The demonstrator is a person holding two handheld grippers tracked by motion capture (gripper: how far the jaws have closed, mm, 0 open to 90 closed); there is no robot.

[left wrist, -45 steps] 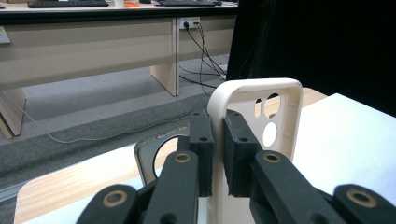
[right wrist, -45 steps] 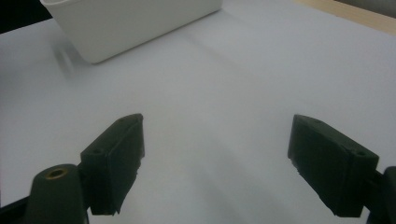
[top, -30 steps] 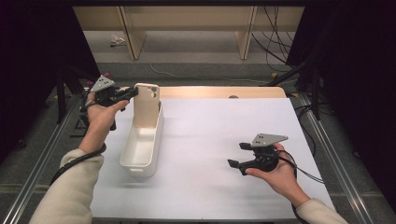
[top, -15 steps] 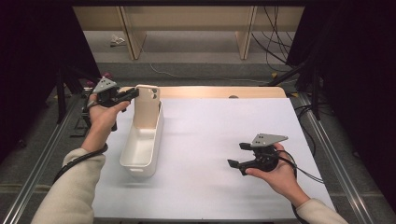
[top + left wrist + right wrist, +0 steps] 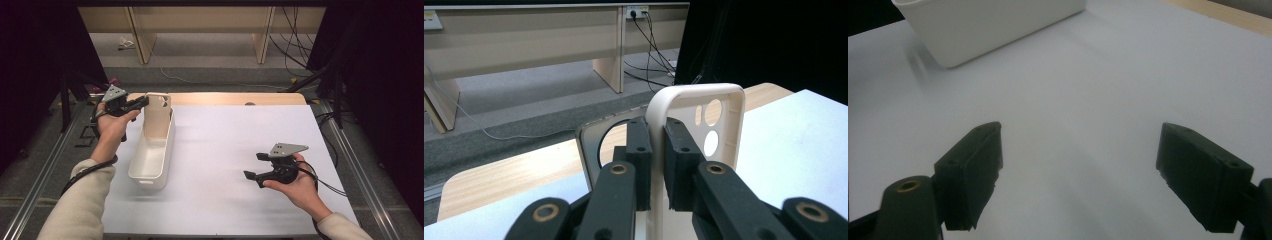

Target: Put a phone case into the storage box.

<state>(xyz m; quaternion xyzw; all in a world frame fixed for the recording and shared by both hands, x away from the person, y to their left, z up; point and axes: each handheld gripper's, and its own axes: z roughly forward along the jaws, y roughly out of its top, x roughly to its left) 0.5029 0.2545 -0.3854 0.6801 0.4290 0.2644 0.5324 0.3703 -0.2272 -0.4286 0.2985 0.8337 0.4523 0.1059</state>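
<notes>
obstacle: white bin (image 5: 152, 150) at the mat's left, far end tipped up | free: white mat (image 5: 235, 150) from bin to right gripper (image 5: 254, 165)

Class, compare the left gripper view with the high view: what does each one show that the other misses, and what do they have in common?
Left gripper view alone: the black pads pressed on either side of the upright cream panel's rounded edge, and the round holes through that panel.

High view alone: the white tray the panel stands in, the white sheet covering the table, and the right gripper, jaws apart over bare sheet, well clear of the tray.

Both: the left gripper shut on the panel, and the wooden bench legs beyond the table.
</notes>
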